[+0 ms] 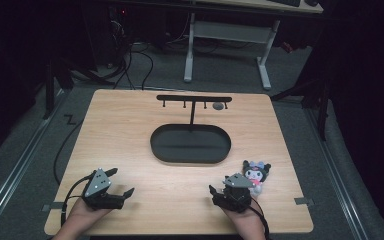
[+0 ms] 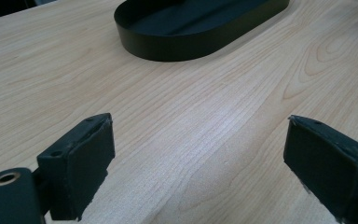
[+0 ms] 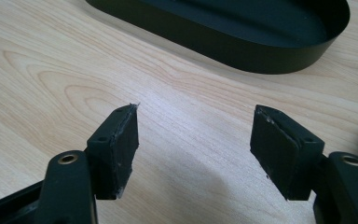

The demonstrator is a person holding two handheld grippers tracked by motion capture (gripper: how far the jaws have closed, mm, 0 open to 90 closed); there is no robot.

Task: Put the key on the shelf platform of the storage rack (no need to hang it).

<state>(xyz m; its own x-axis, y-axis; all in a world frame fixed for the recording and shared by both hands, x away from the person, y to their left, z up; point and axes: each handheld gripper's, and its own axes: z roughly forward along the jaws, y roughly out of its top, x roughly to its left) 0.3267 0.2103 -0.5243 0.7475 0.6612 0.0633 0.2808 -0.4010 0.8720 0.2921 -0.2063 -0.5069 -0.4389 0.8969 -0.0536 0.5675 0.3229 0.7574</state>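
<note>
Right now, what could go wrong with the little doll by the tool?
The doll lies right against the right tool, near the table's right edge, so a careless swing might knock it to the floor. The stand's hooks are small and hang over the tray; a missed hang would probably drop the doll into it. Both tools are open and hold nothing, the left tool too.

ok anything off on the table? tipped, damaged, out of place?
Nothing tipped or spilled. The black stand is upright over its oval tray; the plush toy lies on the wood beside the right gripper. Only oddity: frayed pad edges.
</note>
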